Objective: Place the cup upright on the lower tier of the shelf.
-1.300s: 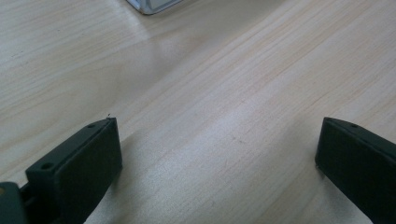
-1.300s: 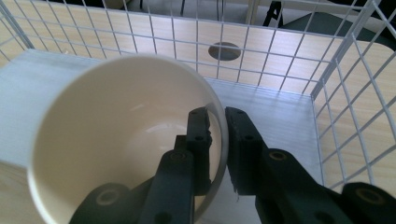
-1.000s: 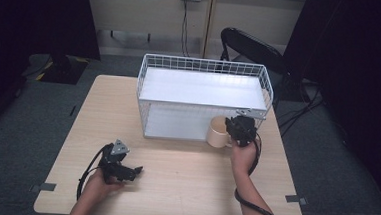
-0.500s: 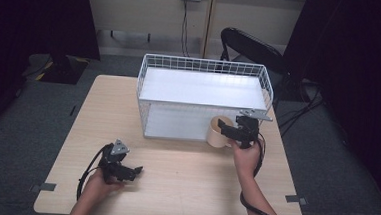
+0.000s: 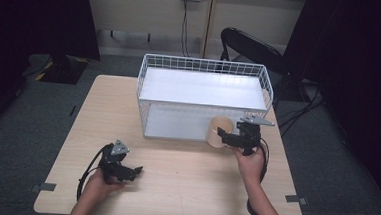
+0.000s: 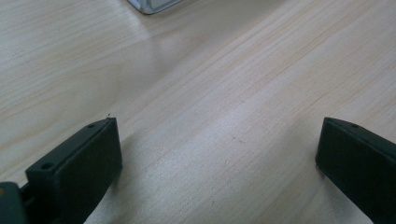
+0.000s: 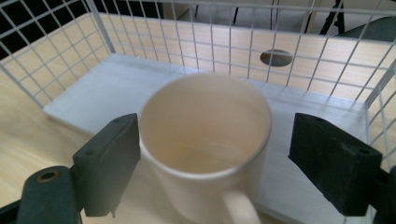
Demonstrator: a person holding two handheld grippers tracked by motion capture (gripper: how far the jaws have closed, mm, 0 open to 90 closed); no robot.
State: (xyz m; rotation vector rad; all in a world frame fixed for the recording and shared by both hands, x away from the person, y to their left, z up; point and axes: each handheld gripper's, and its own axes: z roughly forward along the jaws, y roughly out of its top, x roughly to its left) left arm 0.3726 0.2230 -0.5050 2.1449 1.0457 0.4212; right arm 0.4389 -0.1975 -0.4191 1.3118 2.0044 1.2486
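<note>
Cream mug (image 7: pixel 205 144) stood upright on the tabletop (image 5: pixel 189 182) before the wire basket (image 5: pixel 201 95), between the right gripper's (image 5: pixel 225 136) open fingers; left gripper (image 5: pixel 133 171) rested open, well apart.

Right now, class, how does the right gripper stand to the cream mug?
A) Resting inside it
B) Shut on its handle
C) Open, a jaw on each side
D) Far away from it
C: the right gripper has its jaws spread, the mug sitting between them.
</note>
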